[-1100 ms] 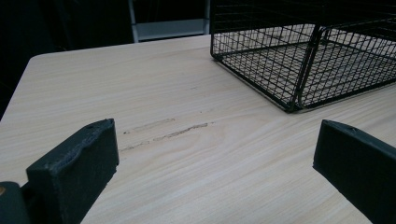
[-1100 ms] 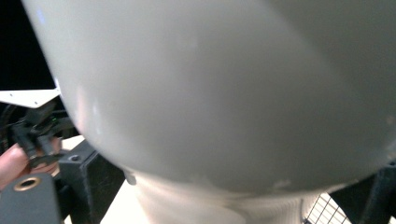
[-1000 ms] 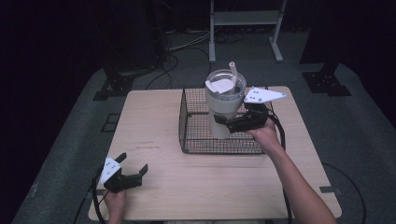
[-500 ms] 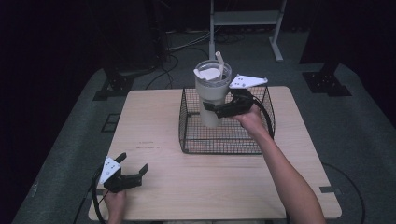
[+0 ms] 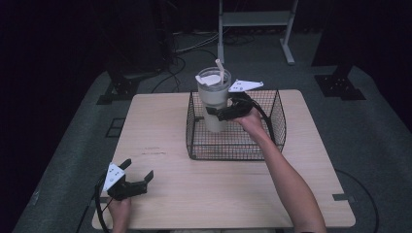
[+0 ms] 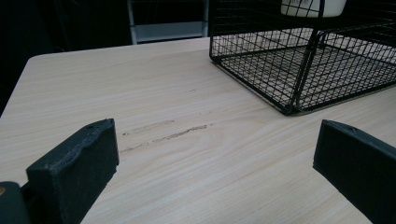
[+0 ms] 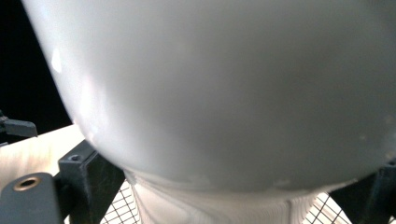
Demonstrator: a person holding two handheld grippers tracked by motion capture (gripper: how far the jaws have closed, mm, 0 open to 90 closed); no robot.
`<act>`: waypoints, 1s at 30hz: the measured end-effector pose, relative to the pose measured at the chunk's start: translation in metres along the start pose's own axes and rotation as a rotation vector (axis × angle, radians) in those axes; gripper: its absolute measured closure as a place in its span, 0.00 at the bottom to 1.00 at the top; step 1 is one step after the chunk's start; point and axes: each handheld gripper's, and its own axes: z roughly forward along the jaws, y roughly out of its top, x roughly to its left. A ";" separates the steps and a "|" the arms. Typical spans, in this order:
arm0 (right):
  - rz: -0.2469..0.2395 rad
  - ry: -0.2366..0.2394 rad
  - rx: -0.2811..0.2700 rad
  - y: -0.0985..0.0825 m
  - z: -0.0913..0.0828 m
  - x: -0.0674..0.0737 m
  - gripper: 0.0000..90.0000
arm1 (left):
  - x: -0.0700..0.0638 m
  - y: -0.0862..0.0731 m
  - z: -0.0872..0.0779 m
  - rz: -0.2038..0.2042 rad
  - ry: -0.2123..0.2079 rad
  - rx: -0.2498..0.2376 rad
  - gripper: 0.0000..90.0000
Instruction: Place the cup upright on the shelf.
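the desk (image 5: 204, 194) is a pale wooden top on a grey carpeted floor (image 5: 379, 126), with a white metal stand (image 5: 255, 22) beyond its far edge. a black wire basket (image 5: 272, 141) sits on the desk by the far edge, somewhat toward the far right corner; in the left gripper view its near corner (image 6: 292, 100) rests on the wood. a white tumbler (image 5: 214, 104) with a lid and straw (image 5: 220, 70) stands upright at the basket's far left part; in the left gripper view its base (image 6: 310, 7) hangs above the mesh floor, clear of it. the right gripper (image 5: 221, 112) reaches in from the basket's right side, its jaws clamped on the tumbler's narrower lower body, just under the wide upper part; the right gripper view shows the tumbler (image 7: 224, 93) close up between both black jaws. the left gripper (image 5: 138, 177) rests near the desk's near left corner, jaws spread wide with nothing between them, pointing toward the basket and well apart from it.
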 end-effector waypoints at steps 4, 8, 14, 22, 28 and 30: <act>0.004 0.003 0.017 -0.006 0.009 -0.003 0.10 | 0.000 0.000 0.000 -0.001 0.000 -0.001 0.00; 0.001 0.011 0.032 -0.013 0.017 -0.007 0.10 | 0.000 0.000 0.000 -0.001 -0.001 -0.001 0.00; 0.009 0.005 0.049 -0.022 0.027 -0.013 0.10 | 0.000 0.000 0.000 -0.002 -0.001 -0.002 0.00; 0.003 0.011 0.084 -0.030 0.038 -0.018 0.10 | 0.000 0.000 0.000 -0.006 -0.002 -0.005 0.00; 0.022 0.015 0.123 -0.038 0.044 -0.023 0.10 | 0.001 0.000 -0.001 -0.005 -0.003 -0.007 0.00; 0.024 0.018 0.136 -0.040 0.046 -0.024 0.10 | 0.001 0.000 0.000 -0.011 -0.004 -0.007 0.00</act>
